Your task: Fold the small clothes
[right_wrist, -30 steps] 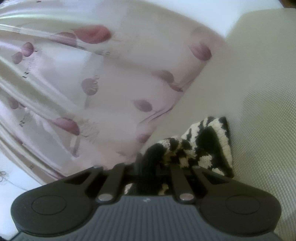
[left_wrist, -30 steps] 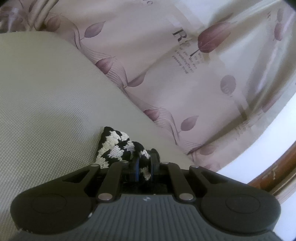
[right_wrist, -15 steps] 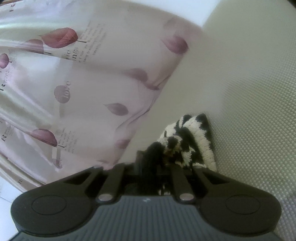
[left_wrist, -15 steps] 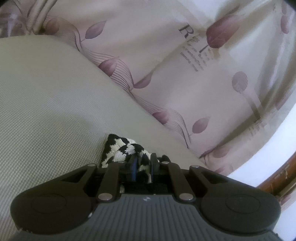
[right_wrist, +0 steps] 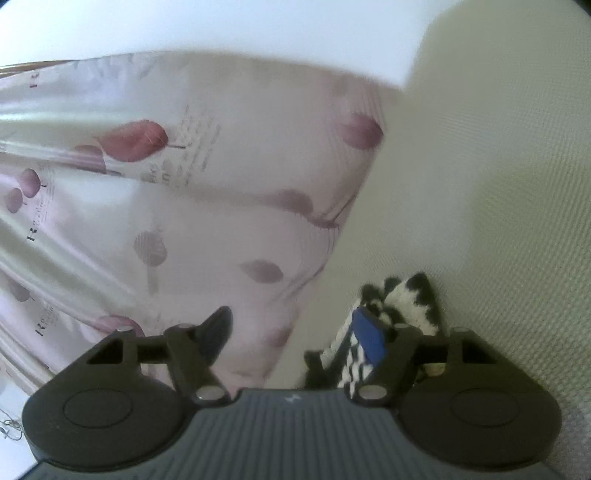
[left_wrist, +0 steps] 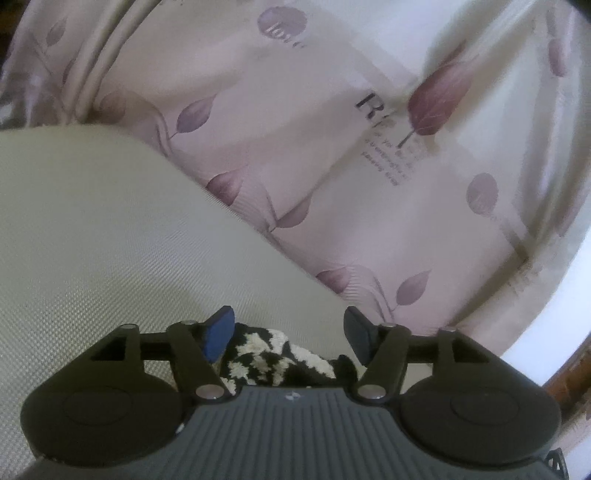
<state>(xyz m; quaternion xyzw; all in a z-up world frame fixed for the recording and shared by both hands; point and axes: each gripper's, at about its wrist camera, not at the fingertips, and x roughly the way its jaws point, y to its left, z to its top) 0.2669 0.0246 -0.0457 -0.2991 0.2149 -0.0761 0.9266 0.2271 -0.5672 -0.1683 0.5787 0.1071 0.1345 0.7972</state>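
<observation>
A small black-and-white knitted garment (left_wrist: 273, 360) lies bunched on the pale green woven surface (left_wrist: 92, 240). My left gripper (left_wrist: 290, 334) is open, its jaws spread wide, and the garment lies loose between and below them. In the right wrist view the same garment (right_wrist: 402, 314) lies by the right finger, partly hidden behind its blue pad (right_wrist: 369, 339). My right gripper (right_wrist: 295, 332) is open and holds nothing.
A pink curtain (left_wrist: 332, 166) printed with purple leaves hangs just past the surface's edge; it also fills the left of the right wrist view (right_wrist: 166, 221). A brown wooden edge (left_wrist: 569, 384) shows at the far right. A white wall (right_wrist: 221, 26) is above.
Both grippers were shut on the knitted garment and have opened wide, letting it go. It now lies on the surface, and both cameras have shifted a little.
</observation>
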